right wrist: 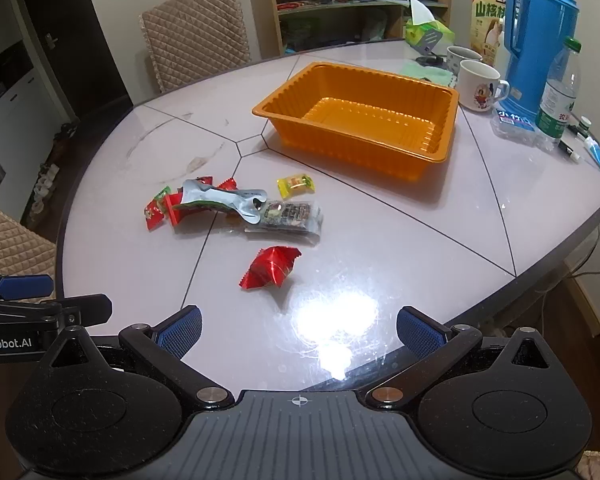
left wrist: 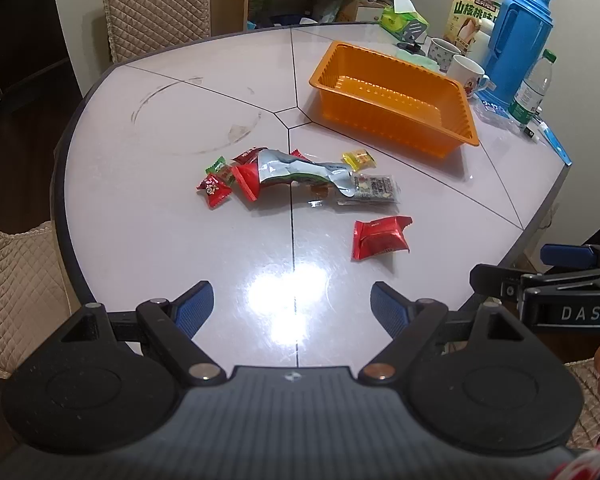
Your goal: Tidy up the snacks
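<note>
Nearest my cameras, both tools hang over the near edge of the table (right wrist: pixel 500 208): my left gripper (left wrist: pixel 292 308) and my right gripper (right wrist: pixel 299 330) each have their blue pads spread wide with nothing between them.

Just beyond sits a red foil packet (right wrist: pixel 271 268), alone and apart from the rest. I judge it light, crinkly and slippery on this glossy top, so I would pinch it across the puffed middle, not the serrated end flaps. Past it lies the cluster: a long silver-and-red pouch (left wrist: pixel 284 172), twisted and apparently torn open, soft and floppy; a clear flat pack (right wrist: pixel 290 216) with dark contents touching its end; a small yellow sweet (right wrist: pixel 296 185) just beside; and small red and green sweets (left wrist: pixel 216 182) at the far left end. All should weigh almost nothing and may slide when nudged.

An orange tray (right wrist: pixel 440 148), ribbed and empty, waits further back, well apart from the snacks.
</note>
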Demonstrator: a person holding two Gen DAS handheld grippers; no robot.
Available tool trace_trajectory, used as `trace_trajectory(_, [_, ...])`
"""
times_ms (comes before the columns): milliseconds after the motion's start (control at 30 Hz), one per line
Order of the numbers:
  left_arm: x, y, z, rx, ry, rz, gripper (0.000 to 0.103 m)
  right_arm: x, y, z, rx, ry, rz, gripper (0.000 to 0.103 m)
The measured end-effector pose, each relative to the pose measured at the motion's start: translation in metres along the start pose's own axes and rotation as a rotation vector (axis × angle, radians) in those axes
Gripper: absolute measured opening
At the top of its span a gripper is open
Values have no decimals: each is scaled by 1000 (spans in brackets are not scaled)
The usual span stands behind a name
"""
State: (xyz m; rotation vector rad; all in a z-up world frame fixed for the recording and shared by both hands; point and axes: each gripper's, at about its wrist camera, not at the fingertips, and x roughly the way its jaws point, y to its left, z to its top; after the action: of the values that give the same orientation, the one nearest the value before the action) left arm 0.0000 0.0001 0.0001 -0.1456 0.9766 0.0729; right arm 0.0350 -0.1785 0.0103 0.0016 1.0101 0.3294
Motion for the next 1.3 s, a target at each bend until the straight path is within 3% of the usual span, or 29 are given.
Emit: trace_trajectory(1300, [-2, 3, 3, 0, -6, -1, 84, 8, 1, 14, -2, -6, 2, 103])
